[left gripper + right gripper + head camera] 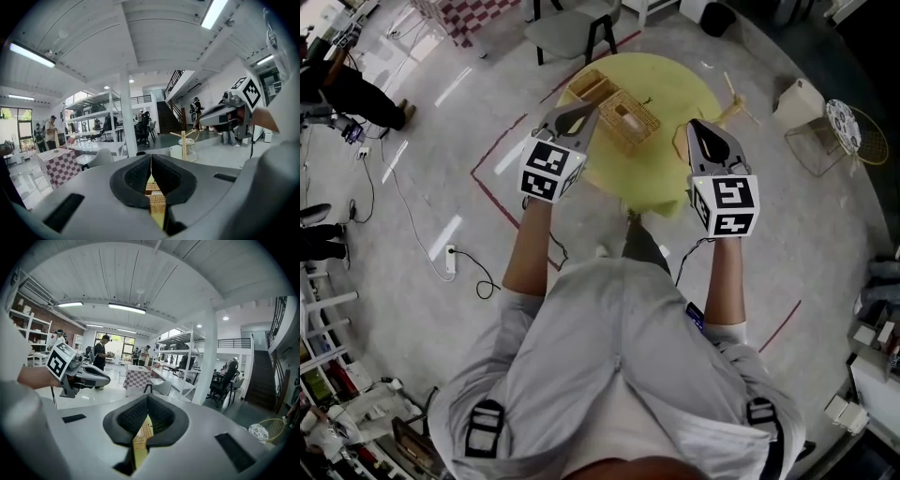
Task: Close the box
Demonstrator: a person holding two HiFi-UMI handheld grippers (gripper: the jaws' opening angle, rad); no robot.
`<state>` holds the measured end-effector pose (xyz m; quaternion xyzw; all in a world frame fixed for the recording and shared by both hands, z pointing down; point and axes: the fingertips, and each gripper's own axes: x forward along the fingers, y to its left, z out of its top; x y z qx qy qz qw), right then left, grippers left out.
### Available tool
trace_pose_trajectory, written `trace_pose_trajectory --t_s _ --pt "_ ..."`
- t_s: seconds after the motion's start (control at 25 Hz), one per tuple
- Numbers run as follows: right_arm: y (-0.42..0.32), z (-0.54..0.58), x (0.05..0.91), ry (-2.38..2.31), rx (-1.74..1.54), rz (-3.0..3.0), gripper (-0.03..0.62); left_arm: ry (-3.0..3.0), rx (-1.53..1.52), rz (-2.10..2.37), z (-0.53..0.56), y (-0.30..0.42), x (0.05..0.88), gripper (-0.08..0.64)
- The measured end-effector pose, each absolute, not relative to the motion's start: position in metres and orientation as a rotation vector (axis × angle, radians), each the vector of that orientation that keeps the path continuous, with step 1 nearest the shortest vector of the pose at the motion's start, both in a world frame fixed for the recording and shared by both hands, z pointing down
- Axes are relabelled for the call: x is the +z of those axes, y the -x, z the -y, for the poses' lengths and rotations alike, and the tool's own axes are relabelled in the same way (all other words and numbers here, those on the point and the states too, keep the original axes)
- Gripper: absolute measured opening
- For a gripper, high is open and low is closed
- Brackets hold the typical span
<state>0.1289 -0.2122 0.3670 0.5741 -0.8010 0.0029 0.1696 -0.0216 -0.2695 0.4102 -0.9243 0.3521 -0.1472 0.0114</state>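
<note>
Box [630, 118] of woven wicker sits on the round yellow table [661, 173] in the head view, with a second wicker piece [589, 86] just beside it. The left gripper [579, 114] hovers near the box's left side and the right gripper [703, 136] to its right. In the left gripper view the jaws are pressed together and empty. In the right gripper view the jaws are likewise together, holding nothing.

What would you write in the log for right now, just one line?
left gripper: shut, empty | right gripper: shut, empty | wicker box: on yellow table, untouched
</note>
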Motion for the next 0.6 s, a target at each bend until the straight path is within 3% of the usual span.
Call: trace_pose_trajectory --t_s 0.6 --pt "-0.097 0.181 0.349 -1.569 -0.096 2.266 0.023 2.800 -0.362 -1.068 0.215 0.052 0.366 0.032"
